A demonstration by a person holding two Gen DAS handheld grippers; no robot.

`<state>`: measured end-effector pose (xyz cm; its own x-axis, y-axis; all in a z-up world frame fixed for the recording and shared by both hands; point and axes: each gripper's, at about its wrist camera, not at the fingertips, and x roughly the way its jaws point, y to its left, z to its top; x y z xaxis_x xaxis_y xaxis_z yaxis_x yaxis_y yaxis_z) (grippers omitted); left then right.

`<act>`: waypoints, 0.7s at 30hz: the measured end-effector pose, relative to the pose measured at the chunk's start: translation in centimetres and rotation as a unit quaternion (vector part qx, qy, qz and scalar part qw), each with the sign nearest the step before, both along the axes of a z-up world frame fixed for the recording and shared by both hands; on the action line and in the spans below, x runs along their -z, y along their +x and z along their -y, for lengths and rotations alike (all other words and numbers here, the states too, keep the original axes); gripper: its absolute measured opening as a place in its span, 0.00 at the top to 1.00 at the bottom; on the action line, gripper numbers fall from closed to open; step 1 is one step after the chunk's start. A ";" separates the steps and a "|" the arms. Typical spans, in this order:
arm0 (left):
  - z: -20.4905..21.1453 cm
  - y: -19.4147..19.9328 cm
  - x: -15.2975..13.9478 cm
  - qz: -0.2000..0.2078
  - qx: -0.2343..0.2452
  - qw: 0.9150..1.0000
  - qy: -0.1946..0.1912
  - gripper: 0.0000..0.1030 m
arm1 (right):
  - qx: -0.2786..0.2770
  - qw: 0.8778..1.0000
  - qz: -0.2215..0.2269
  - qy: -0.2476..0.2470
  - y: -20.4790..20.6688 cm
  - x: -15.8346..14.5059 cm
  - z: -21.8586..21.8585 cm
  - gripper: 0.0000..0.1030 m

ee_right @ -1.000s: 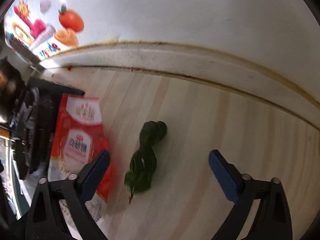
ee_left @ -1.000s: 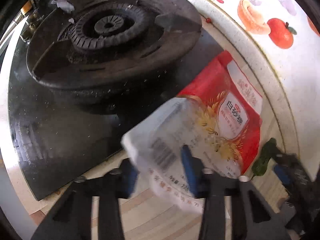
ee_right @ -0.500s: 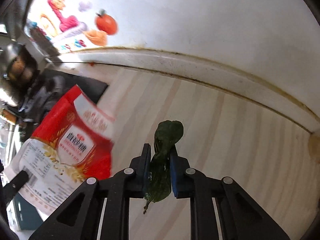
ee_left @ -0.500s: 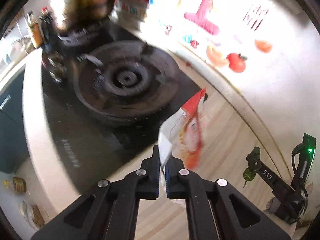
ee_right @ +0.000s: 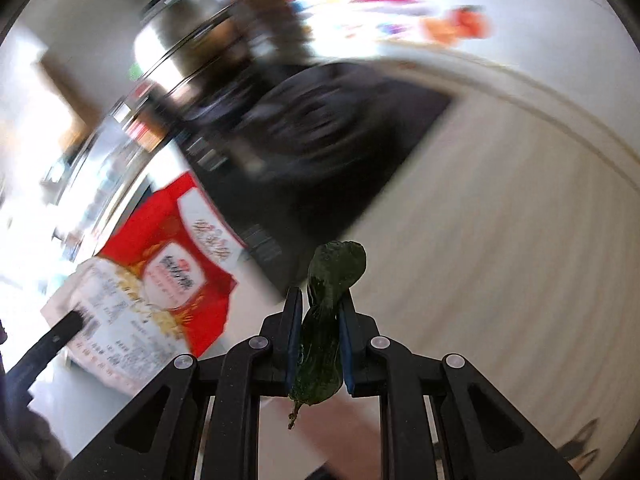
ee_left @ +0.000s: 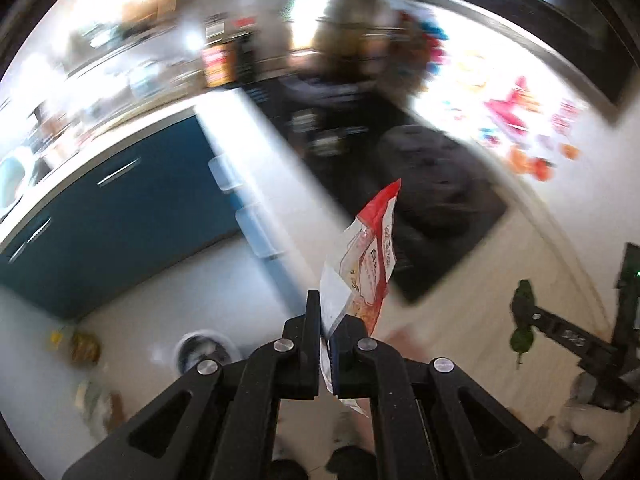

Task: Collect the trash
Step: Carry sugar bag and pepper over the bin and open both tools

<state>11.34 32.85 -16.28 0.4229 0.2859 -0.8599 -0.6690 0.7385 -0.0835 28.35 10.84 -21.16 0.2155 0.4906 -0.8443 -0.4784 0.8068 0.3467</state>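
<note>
Here the left gripper (ee_left: 325,336) is clamped on the bottom edge of a red-and-white packet (ee_left: 362,264), held up edge-on in the air. The right gripper (ee_right: 320,316) pinches a wilted green pepper (ee_right: 326,316) — stem hanging down — above the pale wooden table (ee_right: 500,260). Beyond both lies the black stove (ee_left: 432,184), blurred.

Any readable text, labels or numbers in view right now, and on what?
"白砂糖": blurred, probable reading, on the white label of the red bag.
Small print on the bag's pale end: too blurred.
Marking on the body of the right gripper: too blurred.
Wall stickers: no readable text.
</note>
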 end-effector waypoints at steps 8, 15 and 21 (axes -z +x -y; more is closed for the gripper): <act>-11.3 -13.6 11.4 -0.103 -0.132 0.985 -0.045 0.99 | -0.146 0.989 -0.026 -0.024 -13.0 7.4 -16.7 0.83; -20.0 -21.2 30.3 -0.182 -0.189 0.955 -0.135 0.99 | -0.208 0.969 -0.098 -0.094 -20.9 25.5 -28.0 0.83; -25.1 -23.6 48.0 -0.220 -0.215 0.925 -0.225 0.99 | -0.229 0.948 -0.180 -0.125 -25.1 42.9 -33.7 0.83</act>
